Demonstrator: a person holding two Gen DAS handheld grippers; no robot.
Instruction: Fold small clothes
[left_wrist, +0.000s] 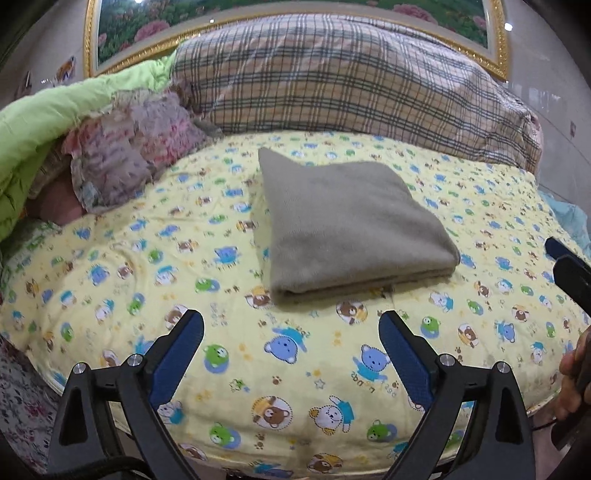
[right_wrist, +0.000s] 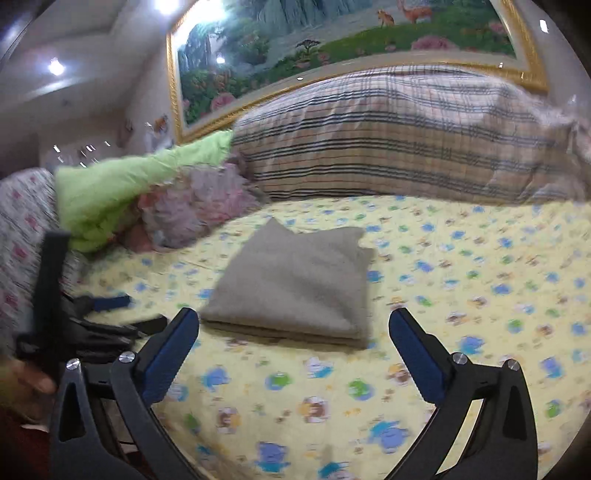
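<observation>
Left wrist view: our left gripper (left_wrist: 291, 325) and right gripper (right_wrist: 293, 323) hover with fingers spread; the grey garment (left_wrist: 351, 225) looks folded, so we only square its uneven far corner.

Matt, fuzzy grey cloth (left_wrist: 354, 225) lies on smooth printed cotton sheet (left_wrist: 147, 280).

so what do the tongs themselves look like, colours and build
Both match: the left tongs and right tongs have black angular plastic arms with triangular cut-outs, silver round screw heads at the joints, and two fingers faced with textured dark blue pads. A black cable runs beneath the left one. A bare hand shows at the edge.
</observation>
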